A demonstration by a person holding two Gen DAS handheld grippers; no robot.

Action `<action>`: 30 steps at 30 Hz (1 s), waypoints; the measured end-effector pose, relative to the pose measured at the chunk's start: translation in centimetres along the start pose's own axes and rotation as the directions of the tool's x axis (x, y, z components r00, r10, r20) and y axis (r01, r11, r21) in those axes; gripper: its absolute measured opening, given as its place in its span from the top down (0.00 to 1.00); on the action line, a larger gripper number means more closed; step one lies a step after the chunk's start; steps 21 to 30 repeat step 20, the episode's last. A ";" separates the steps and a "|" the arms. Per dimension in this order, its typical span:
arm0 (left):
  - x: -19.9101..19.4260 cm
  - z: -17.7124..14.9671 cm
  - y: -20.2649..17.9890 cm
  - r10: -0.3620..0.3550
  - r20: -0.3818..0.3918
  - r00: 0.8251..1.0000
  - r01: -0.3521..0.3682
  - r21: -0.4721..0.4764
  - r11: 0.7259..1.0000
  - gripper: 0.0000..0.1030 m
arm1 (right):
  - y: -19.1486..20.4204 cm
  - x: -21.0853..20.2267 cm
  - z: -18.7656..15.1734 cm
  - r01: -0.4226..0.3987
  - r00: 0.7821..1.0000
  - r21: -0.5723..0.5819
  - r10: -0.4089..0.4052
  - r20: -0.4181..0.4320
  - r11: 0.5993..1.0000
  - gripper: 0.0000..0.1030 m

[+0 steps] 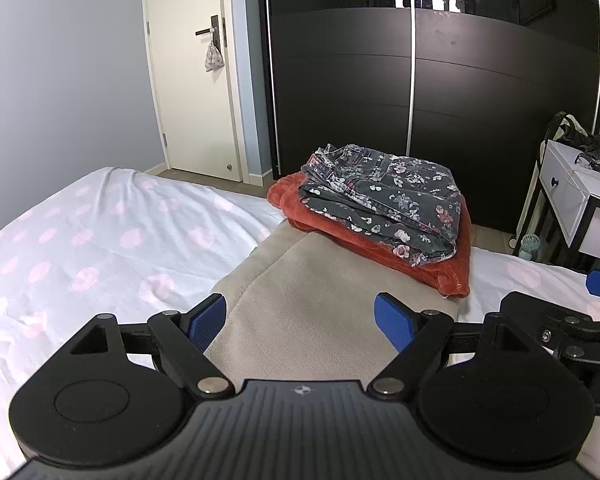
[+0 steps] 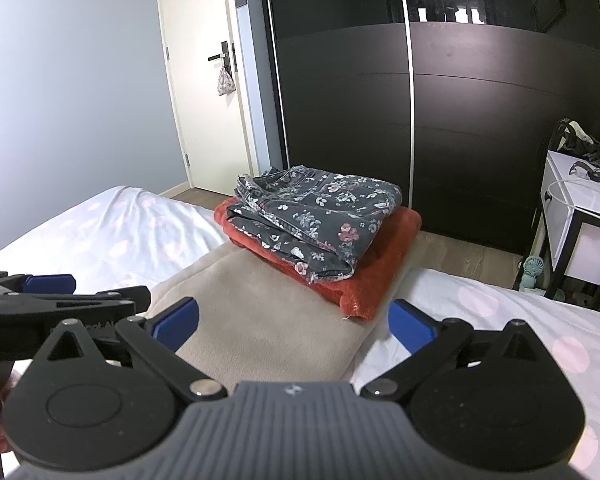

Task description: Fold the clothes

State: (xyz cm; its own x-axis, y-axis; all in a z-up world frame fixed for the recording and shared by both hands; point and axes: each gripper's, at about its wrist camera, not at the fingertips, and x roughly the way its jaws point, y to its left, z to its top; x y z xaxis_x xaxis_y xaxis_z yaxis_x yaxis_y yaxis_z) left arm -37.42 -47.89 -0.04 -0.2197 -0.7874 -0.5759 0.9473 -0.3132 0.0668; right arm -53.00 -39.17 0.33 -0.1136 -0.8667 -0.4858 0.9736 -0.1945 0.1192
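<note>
Beige garment [image 1: 300, 312] between open gripper [image 1: 300, 324].

On the bed [image 1: 100, 240], floral jeans [image 1: 384, 200] lie atop a towel [image 1: 452, 276], behind a blanket [image 1: 308, 312].

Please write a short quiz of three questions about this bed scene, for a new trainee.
1. True or false: the floral jeans lie on top of the orange-red garment.
2. Which garment lies between the fingers of the left claw? A beige fleece, B white shirt, C blue towel.
3. Fill in: the right claw is ____ (open/shut).

Key: 1 true; 2 A; 3 open.
</note>
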 end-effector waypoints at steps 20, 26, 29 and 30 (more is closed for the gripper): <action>0.3 -0.3 -0.1 0.000 -0.022 1.000 0.000 -0.004 1.000 0.21 | 0.0 0.2 -0.3 -0.019 1.000 0.006 0.019 -0.013 1.000 0.01; 0.3 -0.3 -0.1 0.000 -0.022 1.000 0.000 -0.004 1.000 0.21 | 0.0 0.2 -0.3 -0.019 1.000 0.006 0.019 -0.013 1.000 0.01; 0.3 -0.3 -0.1 0.000 -0.022 1.000 0.000 -0.004 1.000 0.21 | 0.0 0.2 -0.3 -0.019 1.000 0.006 0.019 -0.013 1.000 0.01; 0.3 -0.3 -0.1 0.000 -0.022 1.000 0.000 -0.004 1.000 0.21 | 0.0 0.2 -0.3 -0.019 1.000 0.006 0.019 -0.013 1.000 0.01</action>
